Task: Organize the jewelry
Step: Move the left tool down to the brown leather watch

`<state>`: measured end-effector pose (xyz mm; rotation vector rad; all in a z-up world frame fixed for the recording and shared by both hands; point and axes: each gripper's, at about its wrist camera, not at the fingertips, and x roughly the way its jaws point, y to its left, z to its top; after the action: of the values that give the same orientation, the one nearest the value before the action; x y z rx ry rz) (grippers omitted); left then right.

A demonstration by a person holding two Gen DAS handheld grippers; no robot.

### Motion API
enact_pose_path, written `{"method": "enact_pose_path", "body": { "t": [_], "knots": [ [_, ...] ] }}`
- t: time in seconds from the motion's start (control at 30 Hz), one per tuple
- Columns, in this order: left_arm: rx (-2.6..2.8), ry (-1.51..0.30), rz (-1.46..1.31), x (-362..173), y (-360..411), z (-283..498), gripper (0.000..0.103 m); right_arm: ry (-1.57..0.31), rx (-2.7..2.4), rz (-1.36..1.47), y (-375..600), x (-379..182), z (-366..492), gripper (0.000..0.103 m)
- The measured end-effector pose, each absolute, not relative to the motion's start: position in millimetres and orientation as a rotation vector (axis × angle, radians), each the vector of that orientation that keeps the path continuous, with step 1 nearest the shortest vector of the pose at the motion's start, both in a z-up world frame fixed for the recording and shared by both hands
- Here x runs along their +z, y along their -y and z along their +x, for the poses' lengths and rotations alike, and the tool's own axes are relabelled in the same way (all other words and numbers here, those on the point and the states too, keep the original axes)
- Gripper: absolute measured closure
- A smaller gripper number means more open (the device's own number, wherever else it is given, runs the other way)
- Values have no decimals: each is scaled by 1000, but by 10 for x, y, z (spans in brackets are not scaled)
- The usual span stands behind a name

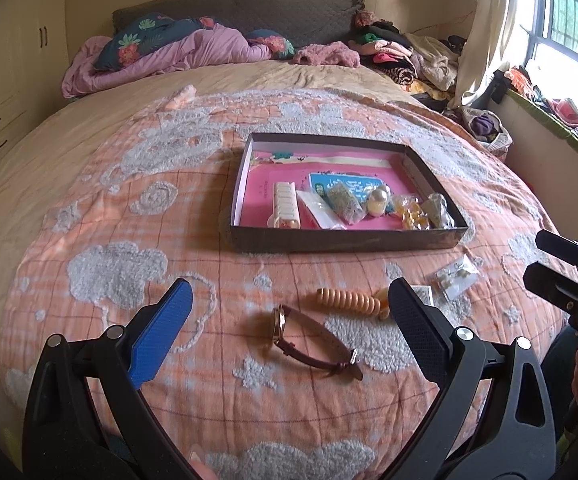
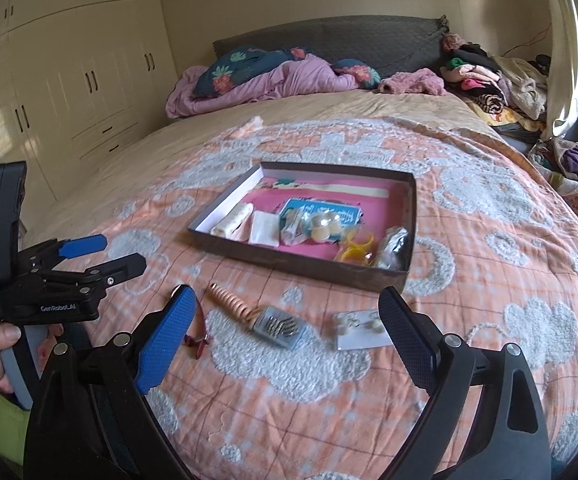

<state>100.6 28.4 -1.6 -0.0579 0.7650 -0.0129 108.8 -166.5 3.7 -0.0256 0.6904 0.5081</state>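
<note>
A shallow dark box (image 1: 329, 238) with a pink floor lies on the bed and holds several jewelry pieces and small bags; it also shows in the right wrist view (image 2: 301, 266). In front of it lie a brown-strap watch (image 1: 313, 342), a peach coiled bracelet (image 1: 351, 302), a bag of hair clips (image 2: 279, 326) and an earring card (image 2: 363, 330). My left gripper (image 1: 289, 304) is open above the watch. My right gripper (image 2: 285, 316) is open above the clip bag and earring card. Both are empty.
The bed has an orange and grey patterned quilt (image 1: 129, 220). Purple bedding and pillows (image 1: 161, 52) lie at the headboard, a pile of clothes (image 1: 409, 56) at the far right. A cream wardrobe (image 2: 69, 80) stands on the left, a window (image 1: 569, 32) on the right.
</note>
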Motion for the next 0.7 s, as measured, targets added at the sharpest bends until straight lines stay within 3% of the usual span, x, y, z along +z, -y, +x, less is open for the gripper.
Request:
{"method": "enact_pose_path", "body": {
  "t": [0.7],
  "knots": [
    [-27,-849,-76,-310,-318,942,11,-748,536,-79,1530,-200,1011,11]
  ]
}}
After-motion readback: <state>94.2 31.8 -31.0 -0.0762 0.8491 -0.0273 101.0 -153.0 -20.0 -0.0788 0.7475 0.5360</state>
